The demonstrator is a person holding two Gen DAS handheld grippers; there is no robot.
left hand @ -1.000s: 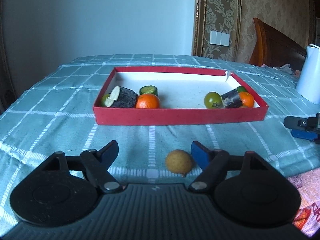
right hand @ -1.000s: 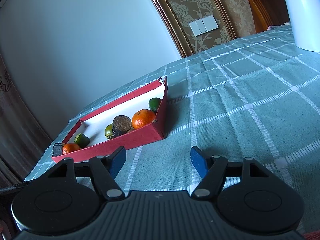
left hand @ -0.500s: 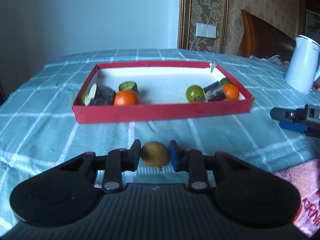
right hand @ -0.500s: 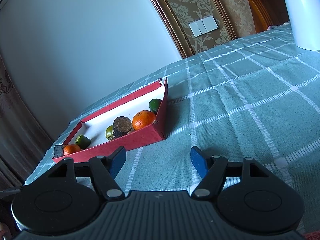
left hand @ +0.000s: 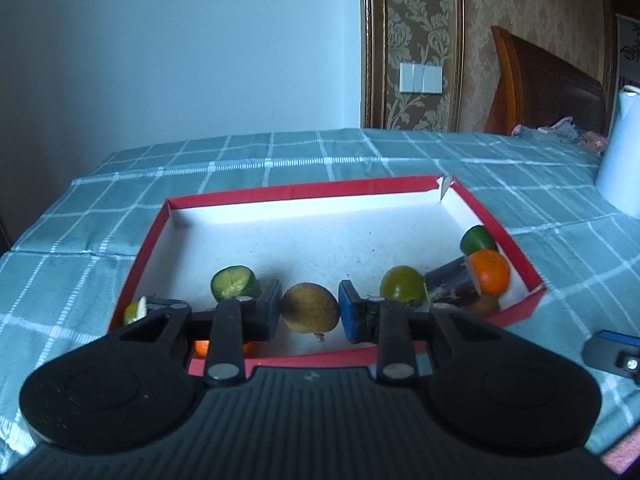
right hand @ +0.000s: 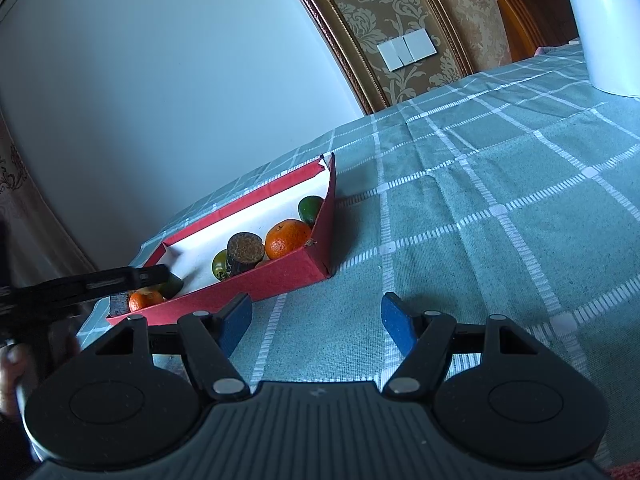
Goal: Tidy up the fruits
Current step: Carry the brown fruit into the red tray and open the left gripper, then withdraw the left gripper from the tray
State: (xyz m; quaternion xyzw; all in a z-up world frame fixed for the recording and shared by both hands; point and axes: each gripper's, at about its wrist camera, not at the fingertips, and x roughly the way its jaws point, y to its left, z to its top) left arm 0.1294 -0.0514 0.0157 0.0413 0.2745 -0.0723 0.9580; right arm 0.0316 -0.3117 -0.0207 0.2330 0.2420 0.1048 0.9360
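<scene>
Yellow-brown fruit (left hand: 309, 307) clamped between left hand-held gripper (left hand: 307, 307) pads, above red tray (left hand: 308, 189).

A: Your left wrist camera sits close over the red box (left hand: 496, 236), looking down its length toward the wall.

B: And the right?

A: It looks from farther off, across the checked tablecloth (right hand: 500, 216), sharing that box and its fruit with yours.

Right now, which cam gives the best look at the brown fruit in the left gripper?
Left wrist view: the brown fruit sits centred, clamped between the left gripper pads, above the red box. The right wrist view shows only that gripper's side reaching over the box; the fruit is hidden.
</scene>
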